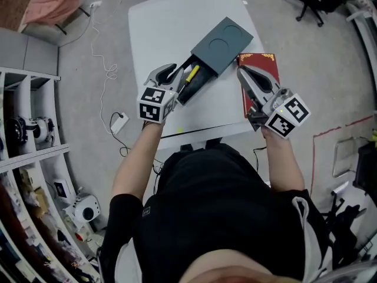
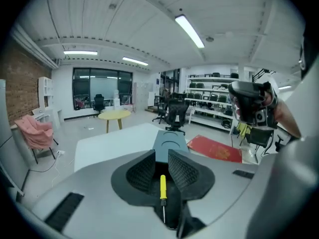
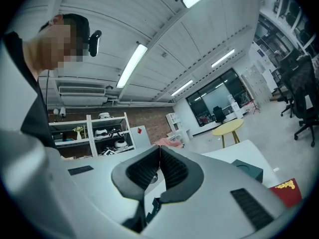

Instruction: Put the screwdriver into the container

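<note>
While inside container (image 1: 221, 40), screwdriver (image 2: 162, 185) between jaws.

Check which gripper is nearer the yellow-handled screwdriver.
Left. Left gripper is right beside the yellow-handled screwdriver in the dark grey container; right gripper is farther away, over the red book.

Black short-sleeved top (image 1: 218, 211); grey left gripper (image 1: 167, 73) and right gripper (image 1: 242, 71) bear black-and-white marker cubes (image 1: 155, 104).

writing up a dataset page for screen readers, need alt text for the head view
Seen from above, a yellow-handled screwdriver lies in the open dark end of a grey container on a white table, with the left gripper open beside it. The right gripper, shut, is over a red book.
</note>
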A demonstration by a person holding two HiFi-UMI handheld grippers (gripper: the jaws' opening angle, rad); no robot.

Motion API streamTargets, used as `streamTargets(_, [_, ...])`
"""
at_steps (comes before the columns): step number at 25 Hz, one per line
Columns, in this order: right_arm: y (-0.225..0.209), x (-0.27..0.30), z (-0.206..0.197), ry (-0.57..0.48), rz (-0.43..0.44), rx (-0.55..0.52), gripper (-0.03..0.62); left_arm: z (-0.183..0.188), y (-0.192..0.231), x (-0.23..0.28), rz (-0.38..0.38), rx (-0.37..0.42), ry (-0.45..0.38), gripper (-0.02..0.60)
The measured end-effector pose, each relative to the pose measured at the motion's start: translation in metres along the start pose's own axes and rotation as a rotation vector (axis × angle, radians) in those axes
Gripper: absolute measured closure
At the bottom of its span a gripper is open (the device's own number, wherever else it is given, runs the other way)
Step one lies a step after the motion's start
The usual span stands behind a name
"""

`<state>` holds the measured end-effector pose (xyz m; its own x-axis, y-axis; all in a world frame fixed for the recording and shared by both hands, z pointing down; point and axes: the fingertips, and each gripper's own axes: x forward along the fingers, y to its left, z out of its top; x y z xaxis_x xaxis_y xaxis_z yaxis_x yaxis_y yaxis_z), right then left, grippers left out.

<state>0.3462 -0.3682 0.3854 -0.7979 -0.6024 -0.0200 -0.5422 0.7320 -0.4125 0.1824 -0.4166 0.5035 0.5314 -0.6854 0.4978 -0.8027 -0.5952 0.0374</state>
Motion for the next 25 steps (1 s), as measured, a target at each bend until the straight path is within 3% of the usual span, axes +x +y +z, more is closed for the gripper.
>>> streamTargets(13, [0.130,0.062,0.008,-0.045,-0.014,-0.119,0.565,0.019,0.056,-0.183,0.038,-0.023,-0.290,0.520])
streamTargets(19, [0.173,0.059,-0.010,-0.045,-0.063,-0.141,0.565,0.007,0.067,-0.242,0.026,-0.033,-0.363,0.528])
streamTargets(25, [0.202,0.035,-0.029,-0.018,-0.109,-0.127,0.565,0.001,0.051,-0.282,-0.002,-0.027,-0.397,0.529])
